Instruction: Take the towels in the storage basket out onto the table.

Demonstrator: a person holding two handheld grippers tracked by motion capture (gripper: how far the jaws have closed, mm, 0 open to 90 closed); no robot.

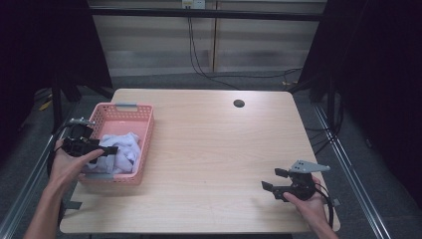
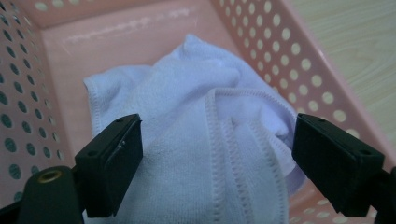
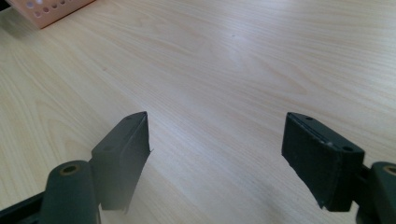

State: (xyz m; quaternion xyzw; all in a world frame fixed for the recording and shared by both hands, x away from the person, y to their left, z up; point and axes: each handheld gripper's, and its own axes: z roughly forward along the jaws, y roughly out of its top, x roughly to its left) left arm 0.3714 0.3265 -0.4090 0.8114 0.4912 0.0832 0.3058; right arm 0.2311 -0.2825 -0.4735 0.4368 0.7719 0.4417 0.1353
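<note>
A pink perforated basket (image 1: 141, 130) stands at the table's left edge with a crumpled pale lilac towel (image 1: 125, 148) inside. In the left gripper view the towel (image 2: 205, 135) lies on the basket floor (image 2: 116, 42). My left gripper (image 1: 110, 150) hangs over the basket's near end, open, its jaws wide apart just above the towel (image 2: 217, 154) and not touching it as far as I can tell. My right gripper (image 1: 273, 179) rests low over the bare table at the near right, open, with nothing between its jaws (image 3: 217, 154).
The light wooden table (image 1: 214, 149) has a dark cable hole (image 1: 239, 103) at the back. In the right gripper view a corner of the basket (image 3: 44, 9) shows at the top left. Metal rails run along both sides of the table, and cables lie on the floor behind.
</note>
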